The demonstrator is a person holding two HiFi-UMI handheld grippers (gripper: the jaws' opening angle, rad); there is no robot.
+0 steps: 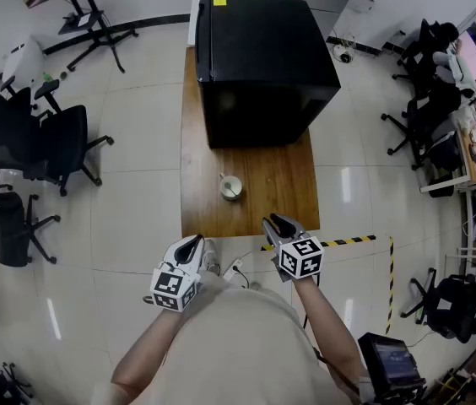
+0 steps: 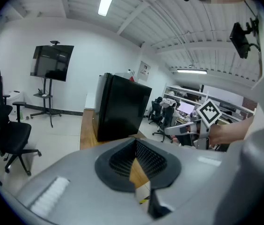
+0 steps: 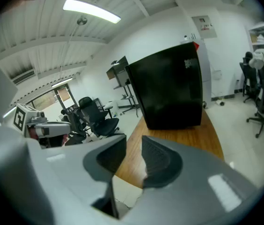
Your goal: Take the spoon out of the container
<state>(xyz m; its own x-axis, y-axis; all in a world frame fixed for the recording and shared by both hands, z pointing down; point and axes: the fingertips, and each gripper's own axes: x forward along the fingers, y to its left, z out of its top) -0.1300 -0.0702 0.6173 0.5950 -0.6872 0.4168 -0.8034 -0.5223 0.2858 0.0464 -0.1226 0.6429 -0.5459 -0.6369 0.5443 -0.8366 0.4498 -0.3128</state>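
A small white container (image 1: 230,187) stands on the wooden table (image 1: 280,192) near its front edge, with a spoon resting in it; details are too small to make out. My left gripper (image 1: 191,246) (image 2: 135,145) hovers just off the table's near left corner, its fingertips meeting and nothing held. My right gripper (image 1: 278,225) (image 3: 133,145) is over the near right edge, open with a narrow empty gap. Both stay short of the container, which neither gripper view shows.
A large black cabinet-like box (image 1: 263,57) fills the far half of the table. Office chairs (image 1: 44,142) stand on the left and desks with chairs (image 1: 440,116) on the right. Yellow-black tape (image 1: 356,241) marks the floor by the table's near right corner.
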